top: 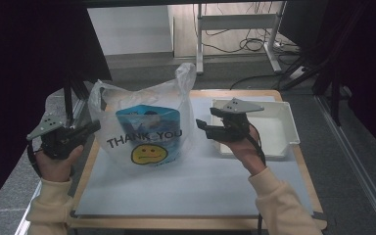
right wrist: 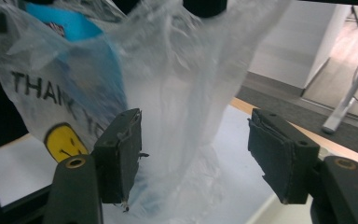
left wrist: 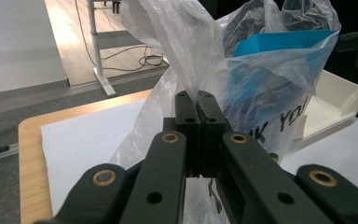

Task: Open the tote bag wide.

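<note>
Hiding most of a blue package [top: 149,125], the clear plastic bag [top: 142,132] is standing upright on the table [top: 186,191], printed "THANK YOU" over a yellow face. White tray [top: 279,127] is sitting just right of it. Left gripper [left wrist: 197,105] jaws are pinching bag film at its left side. Right gripper [right wrist: 193,154] jaws are gaping wide beside the bag's right side, grasping nothing.

Printed words on the plastic bag

The clear plastic bag [top: 147,128] reads "THANK YOU" in black letters above a yellow face sign [top: 149,154]; other print stays illegible.
</note>
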`<action>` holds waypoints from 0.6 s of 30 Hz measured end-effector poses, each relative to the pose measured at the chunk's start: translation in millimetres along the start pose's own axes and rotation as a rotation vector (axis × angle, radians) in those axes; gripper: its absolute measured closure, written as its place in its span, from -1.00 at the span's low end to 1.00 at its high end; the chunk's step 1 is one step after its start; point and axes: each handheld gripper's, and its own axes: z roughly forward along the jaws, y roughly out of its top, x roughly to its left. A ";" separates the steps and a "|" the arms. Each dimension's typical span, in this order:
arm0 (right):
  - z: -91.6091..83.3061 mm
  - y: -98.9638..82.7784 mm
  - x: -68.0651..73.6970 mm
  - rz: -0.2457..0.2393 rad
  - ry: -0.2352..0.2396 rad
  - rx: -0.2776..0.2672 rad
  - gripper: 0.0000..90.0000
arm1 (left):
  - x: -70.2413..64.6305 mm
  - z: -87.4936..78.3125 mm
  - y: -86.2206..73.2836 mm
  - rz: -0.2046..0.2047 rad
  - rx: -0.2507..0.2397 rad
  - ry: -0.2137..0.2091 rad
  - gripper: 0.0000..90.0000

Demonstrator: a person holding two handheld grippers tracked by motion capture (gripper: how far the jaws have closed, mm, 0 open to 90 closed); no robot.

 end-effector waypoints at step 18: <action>8.7 33.3 9.6 -0.032 0.046 -0.022 -0.03 | 0.2 -2.6 0.2 -0.003 -0.006 -0.002 0.99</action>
